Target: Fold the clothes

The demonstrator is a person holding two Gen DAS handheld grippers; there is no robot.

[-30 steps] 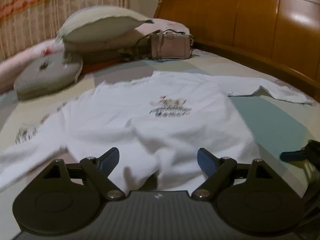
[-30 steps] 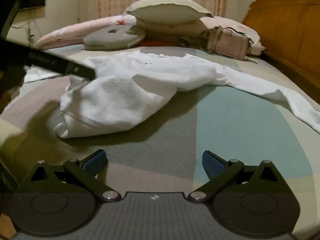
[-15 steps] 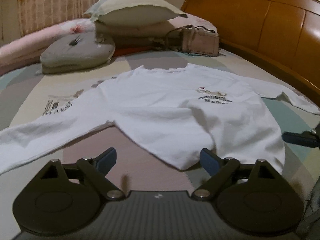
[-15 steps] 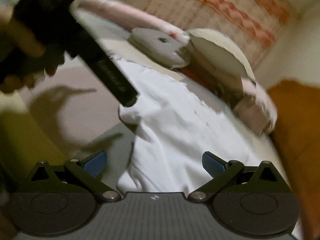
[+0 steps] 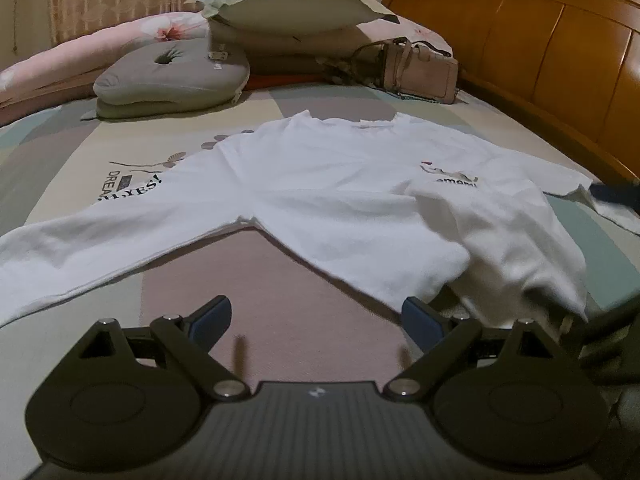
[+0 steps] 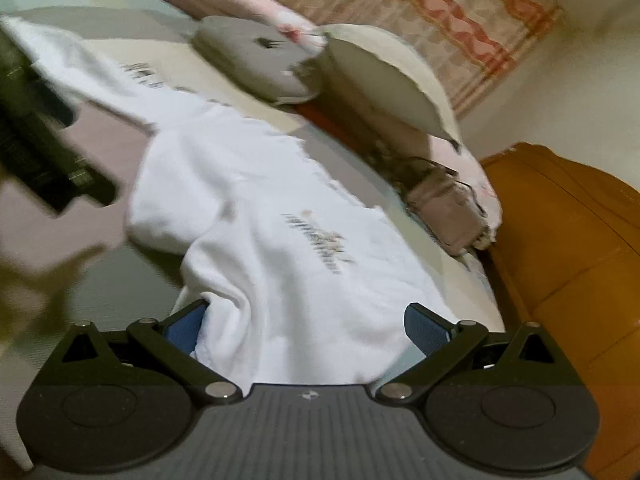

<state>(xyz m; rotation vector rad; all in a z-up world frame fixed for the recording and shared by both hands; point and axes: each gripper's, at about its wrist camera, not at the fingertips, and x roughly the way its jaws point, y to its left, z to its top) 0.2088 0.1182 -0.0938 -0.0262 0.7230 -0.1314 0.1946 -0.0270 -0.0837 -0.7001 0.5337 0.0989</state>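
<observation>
1. While the white long-sleeve shirt (image 5: 344,184) lies spread face-up on the patchwork bedspread (image 5: 280,304), the left gripper (image 5: 316,320) hangs low over the sheet, angled down, jaws spread wide with just bare bedspread between them
2. Shirt hem sits right beside its right-hand finger (image 5: 424,320), can't tell if it touches
3. Right gripper (image 6: 306,330) is rolled over hard, so the whole bed looks tilted in its view; jaws wide apart too, with the bunched-up hem of the shirt between the pads (image 6: 182,326) but nothing pinched
4. One sleeve (image 5: 100,248) runs out flat to the left, the hem corner on the right is flopped over
5. Grey cushion (image 5: 172,76), pillows (image 5: 288,8) and a pink handbag (image 5: 416,72) sit past the collar by the wooden headboard (image 5: 540,52)
</observation>
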